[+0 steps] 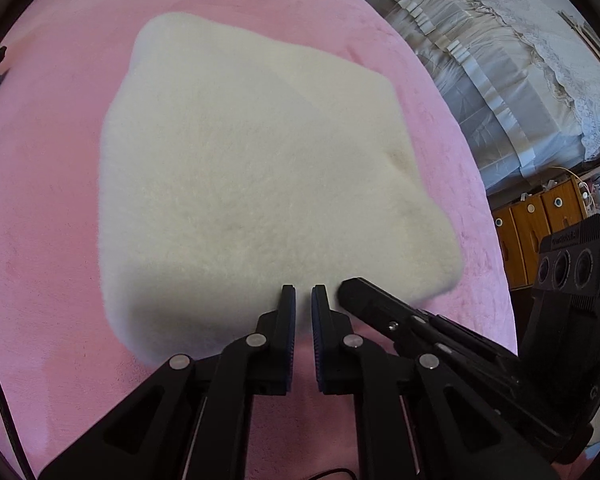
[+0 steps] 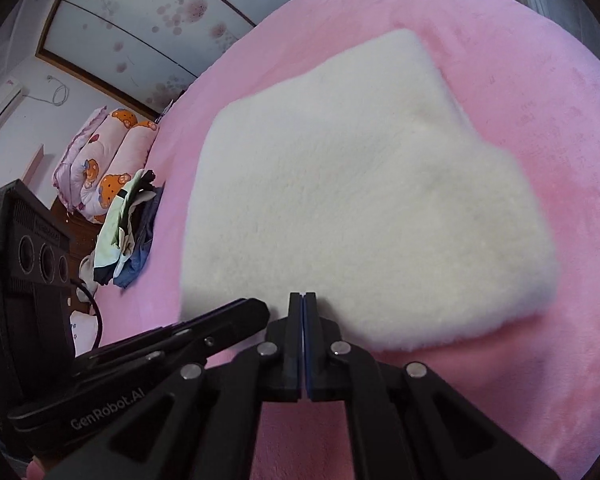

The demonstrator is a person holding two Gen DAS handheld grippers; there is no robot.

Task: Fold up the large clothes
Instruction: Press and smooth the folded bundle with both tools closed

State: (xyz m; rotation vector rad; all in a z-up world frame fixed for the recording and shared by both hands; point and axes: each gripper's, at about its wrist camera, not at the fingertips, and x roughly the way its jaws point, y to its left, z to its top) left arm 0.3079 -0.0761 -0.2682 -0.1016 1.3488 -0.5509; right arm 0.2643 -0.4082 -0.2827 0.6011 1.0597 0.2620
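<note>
A cream fleece garment (image 1: 260, 176) lies folded into a thick square on the pink blanket (image 1: 40, 220); it also shows in the right wrist view (image 2: 364, 208). My left gripper (image 1: 303, 292) hovers at the garment's near edge, its jaws a small gap apart with nothing between them. My right gripper (image 2: 303, 298) sits at the same near edge, its jaws pressed together and empty. Each gripper shows in the other's view: the right one in the left wrist view (image 1: 352, 286), the left one in the right wrist view (image 2: 256, 308).
A pile of mixed clothes (image 2: 128, 228) lies at the bed's left edge, with cartoon-print pillows (image 2: 108, 160) behind it. A grey-covered bed (image 1: 500, 72) and wooden drawers (image 1: 540, 224) stand to the right. A black cable (image 1: 0, 400) runs over the blanket at left.
</note>
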